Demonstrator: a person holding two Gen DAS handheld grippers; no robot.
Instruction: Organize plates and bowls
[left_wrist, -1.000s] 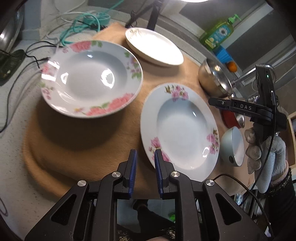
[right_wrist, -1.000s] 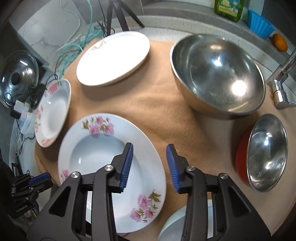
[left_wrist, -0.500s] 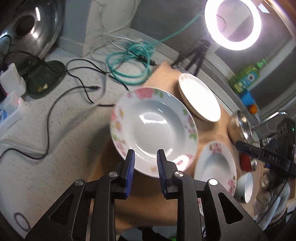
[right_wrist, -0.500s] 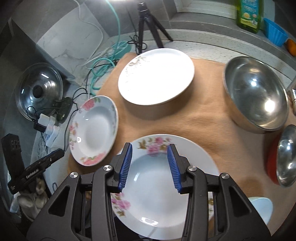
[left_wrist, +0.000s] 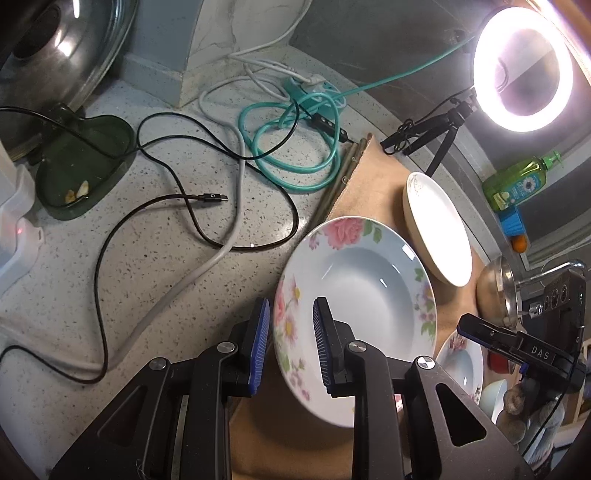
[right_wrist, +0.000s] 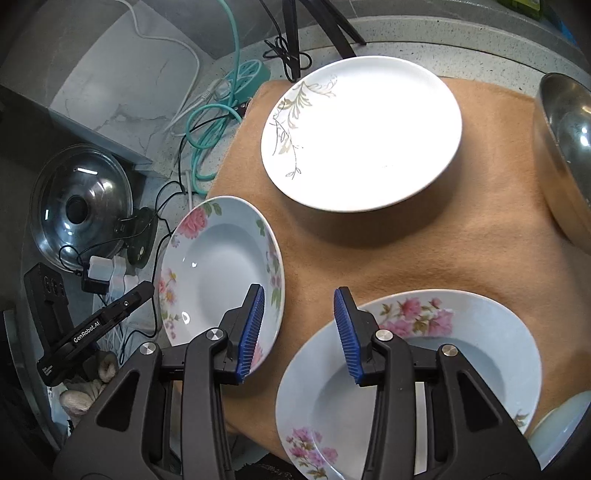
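Your left gripper (left_wrist: 287, 343) is sitting with its two blue pads spread a little apart, one on each side of the rim of the rose plate (left_wrist: 354, 314). The rim is in the gap between the pads, but you cannot tell if they are touching it. This deep plate with pink roses is lying at the left edge of the tan cloth (right_wrist: 443, 243), and part of it is hanging over the speckled counter (left_wrist: 147, 266).

Your right gripper (right_wrist: 298, 334) is hanging above the cloth with its pads spread wide and nothing between them. It is sitting between the rose plate and a second flowered plate (right_wrist: 461, 343), which is lying just under your right gripper's right finger.

A big white plate (right_wrist: 365, 133) with a thin leaf drawing is lying at the far side of the cloth, well apart from both grippers. A shiny metal bowl (right_wrist: 565, 155) is sitting at the right edge of the cloth.

On the counter to the left, black, white and teal cables (left_wrist: 288, 147) are lying in loops. A ring light (left_wrist: 522, 70) is glowing on its little tripod behind the cloth.
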